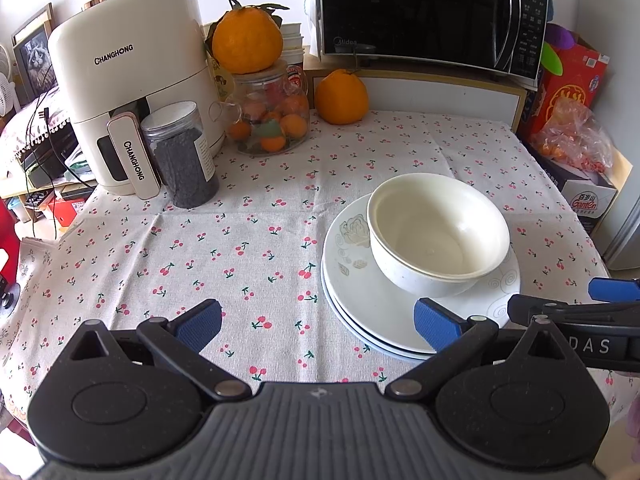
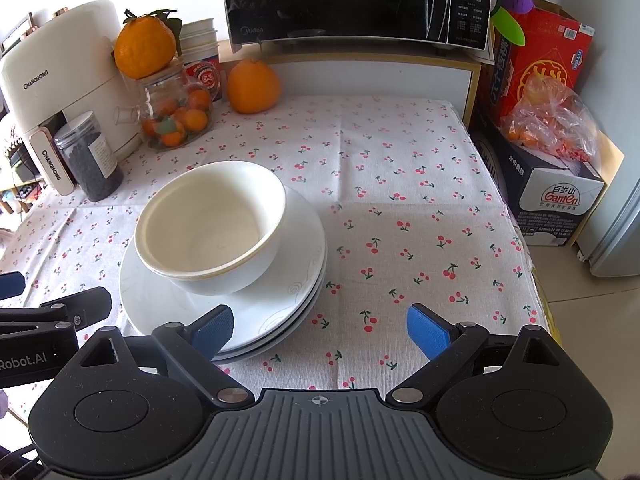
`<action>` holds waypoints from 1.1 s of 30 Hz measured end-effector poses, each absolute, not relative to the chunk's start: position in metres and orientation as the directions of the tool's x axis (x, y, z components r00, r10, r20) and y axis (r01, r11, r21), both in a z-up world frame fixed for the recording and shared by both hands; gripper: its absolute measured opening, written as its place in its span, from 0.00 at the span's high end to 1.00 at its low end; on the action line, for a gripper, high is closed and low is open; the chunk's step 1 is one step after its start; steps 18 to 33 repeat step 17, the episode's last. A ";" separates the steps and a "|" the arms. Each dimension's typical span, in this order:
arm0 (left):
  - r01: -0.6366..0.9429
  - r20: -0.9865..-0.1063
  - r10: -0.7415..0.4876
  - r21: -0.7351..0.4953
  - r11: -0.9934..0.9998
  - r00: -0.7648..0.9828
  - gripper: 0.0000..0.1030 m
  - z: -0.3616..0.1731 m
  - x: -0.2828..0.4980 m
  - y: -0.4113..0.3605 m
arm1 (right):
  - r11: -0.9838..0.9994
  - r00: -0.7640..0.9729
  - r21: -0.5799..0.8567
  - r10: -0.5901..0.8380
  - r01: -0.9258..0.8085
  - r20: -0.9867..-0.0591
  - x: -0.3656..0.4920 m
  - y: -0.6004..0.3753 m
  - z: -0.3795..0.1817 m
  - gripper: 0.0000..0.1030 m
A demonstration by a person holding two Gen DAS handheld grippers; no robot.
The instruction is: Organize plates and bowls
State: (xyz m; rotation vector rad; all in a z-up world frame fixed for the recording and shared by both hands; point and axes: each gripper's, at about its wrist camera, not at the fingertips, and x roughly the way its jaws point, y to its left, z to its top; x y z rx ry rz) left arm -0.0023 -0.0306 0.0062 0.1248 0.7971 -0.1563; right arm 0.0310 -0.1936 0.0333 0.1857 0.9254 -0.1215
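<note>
White nested bowls (image 1: 438, 232) (image 2: 212, 220) sit on a stack of white plates (image 1: 360, 288) (image 2: 160, 300) on the cherry-print tablecloth. My left gripper (image 1: 318, 322) is open, its right pad just over the stack's near rim, nothing between the fingers. In the right wrist view my right gripper (image 2: 320, 330) is open too, its left pad above the plates' near edge. Each gripper shows at the edge of the other's view: the right gripper (image 1: 576, 308) at right, the left gripper (image 2: 56, 312) at left.
At the back stand an air fryer (image 1: 128, 80), a dark-filled jar (image 1: 184, 156), a glass jar of small oranges (image 1: 272, 120), a big orange (image 1: 341, 96) and a microwave (image 1: 432, 12). Boxes and a bag (image 2: 548, 128) line the table's right edge.
</note>
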 end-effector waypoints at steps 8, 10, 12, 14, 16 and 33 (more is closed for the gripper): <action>0.180 -0.719 -0.083 0.060 0.982 0.690 0.01 0.006 -0.002 -0.030 | 0.977 0.594 0.106 -0.024 0.184 -0.804 0.030 -0.194 0.031 0.08; 0.180 -0.718 -0.082 0.062 0.982 0.691 0.01 0.007 -0.002 -0.030 | 0.977 0.593 0.106 -0.024 0.184 -0.805 0.030 -0.194 0.030 0.08; 0.181 -0.718 -0.082 0.062 0.981 0.691 0.01 0.007 -0.002 -0.030 | 0.977 0.593 0.106 -0.023 0.182 -0.805 0.030 -0.194 0.030 0.08; 0.185 -0.718 -0.085 0.062 0.981 0.691 0.01 0.006 -0.002 -0.030 | 0.978 0.592 0.106 -0.023 0.182 -0.805 0.030 -0.194 0.030 0.08; 0.185 -0.717 -0.085 0.062 0.981 0.692 0.01 0.007 -0.001 -0.030 | 0.977 0.593 0.106 -0.023 0.183 -0.805 0.030 -0.194 0.030 0.08; 0.188 -0.719 -0.088 0.061 0.980 0.690 0.01 0.006 -0.001 -0.030 | 0.977 0.593 0.106 -0.023 0.183 -0.805 0.030 -0.194 0.030 0.08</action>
